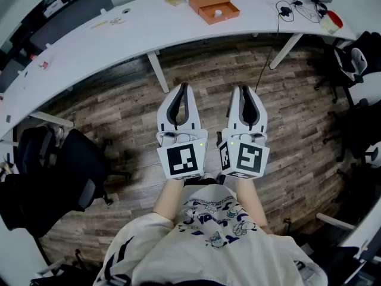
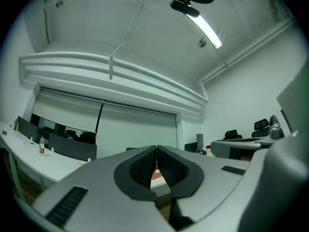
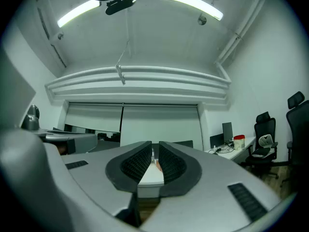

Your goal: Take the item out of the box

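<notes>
The orange box (image 1: 214,7) sits open on the long white desk (image 1: 119,25), far ahead of the person. A small white item (image 1: 218,14) lies inside it. Both claws are held low, close to the person's body, over the wood floor (image 1: 297,118). The left gripper (image 1: 183,88) is closed with its tips touching, and nothing is in it. The right gripper (image 1: 245,89) is closed too, and it is empty as well. What could go wrong? The claws have a long way to go to reach the desk. If a claw comes in closed, it will poke the white item or push the box away and not pick anything up. The item looks tiny, so it may slip out of a pinch. The box looks light, so it may slide or lift up if nothing holds it down. A black cable (image 1: 286,9) lies near the box, and a claw might catch on it. There are no words I can read. The cubes (image 1: 181,159) on the claws have black and white square marks. The blue print on the shirt (image 1: 208,219) is too small to read.
</notes>
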